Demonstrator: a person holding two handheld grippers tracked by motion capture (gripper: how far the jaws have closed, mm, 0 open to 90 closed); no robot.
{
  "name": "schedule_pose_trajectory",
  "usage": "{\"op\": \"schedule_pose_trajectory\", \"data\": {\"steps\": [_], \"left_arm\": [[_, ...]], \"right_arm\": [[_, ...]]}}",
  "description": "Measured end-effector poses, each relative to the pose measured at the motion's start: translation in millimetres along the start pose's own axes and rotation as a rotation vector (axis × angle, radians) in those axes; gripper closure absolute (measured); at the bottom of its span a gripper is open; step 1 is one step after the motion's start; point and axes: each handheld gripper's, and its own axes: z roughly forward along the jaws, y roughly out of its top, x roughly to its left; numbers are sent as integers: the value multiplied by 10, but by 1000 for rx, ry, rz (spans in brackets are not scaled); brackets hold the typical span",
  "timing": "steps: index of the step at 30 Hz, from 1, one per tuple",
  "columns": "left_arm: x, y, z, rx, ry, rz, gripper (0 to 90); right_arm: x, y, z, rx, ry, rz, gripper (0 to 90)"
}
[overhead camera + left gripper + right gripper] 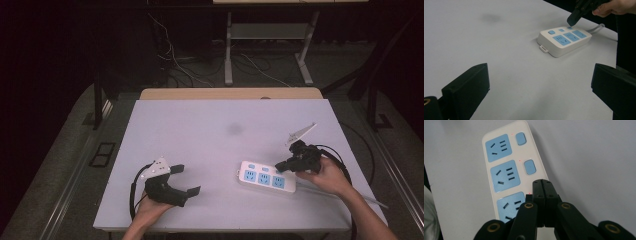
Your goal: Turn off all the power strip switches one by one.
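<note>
White plastic with three blue sockets and a row of blue switches: the strip [266, 178] lies flat on the desk [215, 130], near the front right corner, its grey cord [596, 27] running off toward the right edge. Nothing is plugged into any socket.

Right tongs [280, 166] are pressed together, nothing between them, and their joined tip sits over the strip's switch row, at the end nearest the cord; in the right gripper view the tip [542, 185] covers the spot just past the second switch [529, 167]. Whether it actually touches the strip I cannot tell.

Left tongs [186, 179] are spread wide and hold nothing, low over the desk near the front edge, well apart from the strip and pointing toward it.

Bare desk lies between the two, with a faint grey smudge [234, 129] toward the middle. Nothing blocks the strip.
</note>
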Motion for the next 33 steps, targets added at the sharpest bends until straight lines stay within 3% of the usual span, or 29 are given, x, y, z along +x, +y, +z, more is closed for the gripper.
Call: {"op": "schedule_pose_trajectory", "data": {"steps": [9, 13, 16, 21, 26, 30, 33], "left_arm": [[4, -2, -2, 0, 3, 3, 3], [2, -2, -9, -6, 7, 7, 8], [5, -2, -9, -3, 8, 8, 8], [2, -3, -14, -4, 9, 7, 8], [-1, -3, -14, -5, 8, 7, 8], [-1, -1, -17, -8, 7, 9, 8], [3, -4, -22, -10, 9, 4, 8]], "right_arm": [[-15, -72, 38, -26, 9, 15, 897], [0, -83, 42, -34, -2, -15, 898], [-4, -116, 60, -62, 26, -6, 900], [-10, -149, 61, -84, 32, 4, 900], [-8, -151, 66, -95, 16, -2, 900], [-60, -187, 78, -127, 44, 34, 900], [-55, -210, 80, -142, 42, 36, 900]]}}
